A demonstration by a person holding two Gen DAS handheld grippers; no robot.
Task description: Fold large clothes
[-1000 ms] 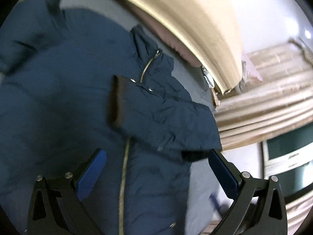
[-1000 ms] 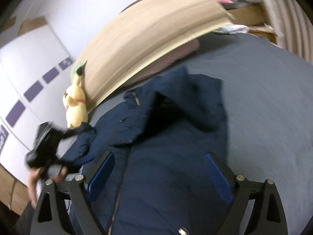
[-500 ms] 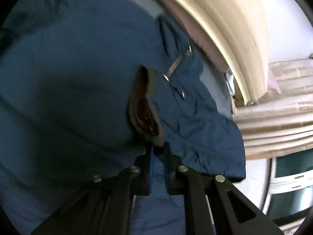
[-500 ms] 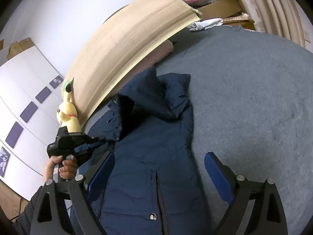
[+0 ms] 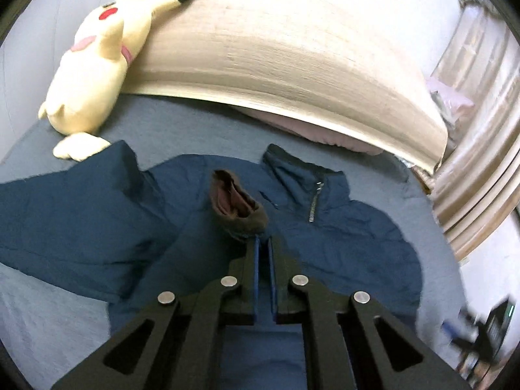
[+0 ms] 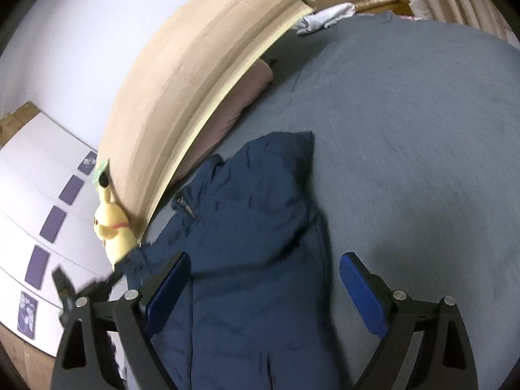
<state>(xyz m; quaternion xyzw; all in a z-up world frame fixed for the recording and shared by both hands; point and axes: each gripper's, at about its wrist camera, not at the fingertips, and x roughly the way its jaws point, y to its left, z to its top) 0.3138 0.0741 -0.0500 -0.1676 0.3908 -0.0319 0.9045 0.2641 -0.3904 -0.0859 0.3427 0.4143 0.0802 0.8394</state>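
A dark blue padded jacket point(image 5: 341, 237) lies spread on the grey bed, its zipped collar toward the headboard. My left gripper point(image 5: 264, 242) is shut on the brown-lined sleeve cuff point(image 5: 237, 208), which stands lifted over the jacket's chest. In the right wrist view the same jacket point(image 6: 253, 247) lies below my right gripper point(image 6: 263, 279), which hangs open above the jacket's body with nothing between its fingers. The left gripper shows there as a dark blur point(image 6: 74, 292) at the jacket's left edge.
A tan wooden headboard point(image 5: 292, 52) with a mauve pillow point(image 6: 240, 104) under it runs along the bed's far side. A yellow plush toy point(image 5: 94, 65) leans at its end. The grey bedsheet point(image 6: 422, 130) stretches to the right; curtains point(image 5: 481, 169) and clutter stand beyond.
My left gripper went from wide open to shut on the sleeve cuff, then lifted it and swung so the headboard and plush toy came into view. My right gripper slid across over the jacket, staying open.
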